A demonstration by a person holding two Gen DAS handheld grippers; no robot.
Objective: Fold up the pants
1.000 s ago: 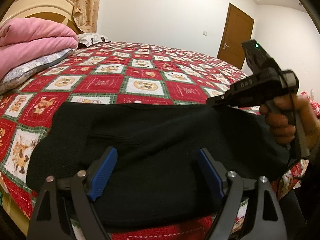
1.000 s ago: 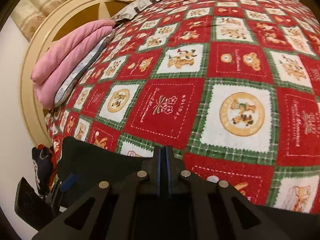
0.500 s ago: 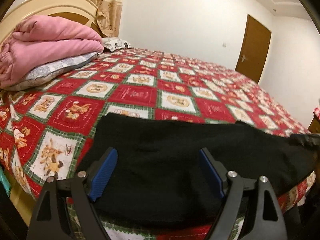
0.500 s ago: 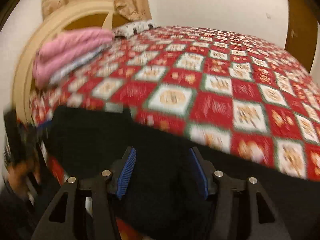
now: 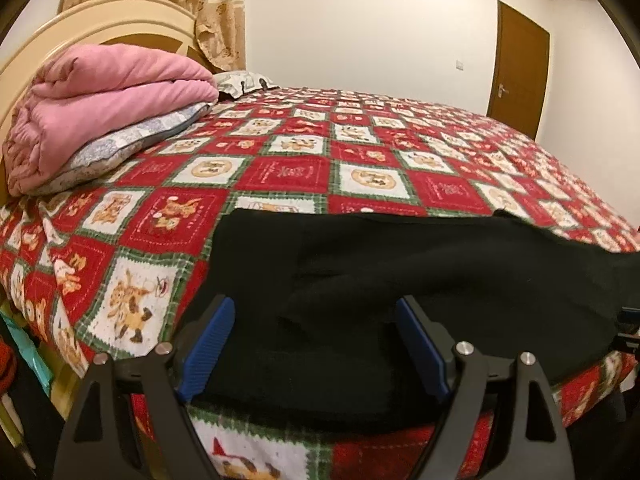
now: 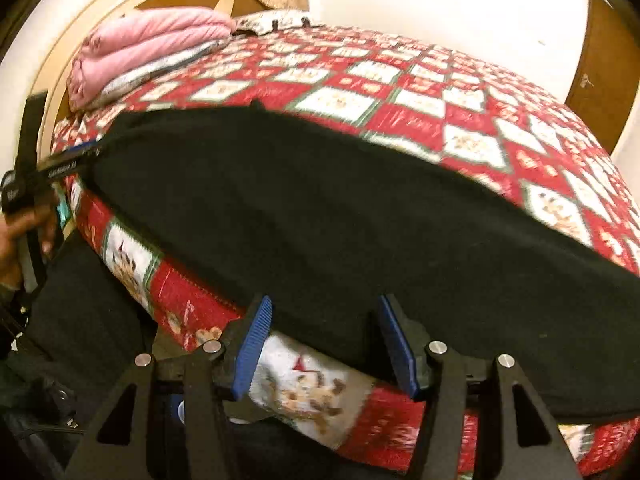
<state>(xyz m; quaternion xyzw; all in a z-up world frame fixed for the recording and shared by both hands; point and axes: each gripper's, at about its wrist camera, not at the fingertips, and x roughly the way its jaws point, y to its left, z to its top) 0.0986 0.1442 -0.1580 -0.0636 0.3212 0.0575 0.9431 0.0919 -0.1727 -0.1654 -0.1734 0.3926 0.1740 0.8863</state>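
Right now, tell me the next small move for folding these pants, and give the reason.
Probably ease both tools forward and close them on the near edge of the black pants. The left tool and right tool are both open with the fabric edge between their fingers, gripping nothing. The pants lie spread flat along the edge of the red patchwork bedspread, not yet folded across.

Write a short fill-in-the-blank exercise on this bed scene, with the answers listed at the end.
1. The pants lying on the quilt are ____ in colour.
2. The folded blanket near the headboard is ____.
3. Both the left gripper and the right gripper have their jaws ____.
4. The door is ____.

Answers: black; pink; open; closed
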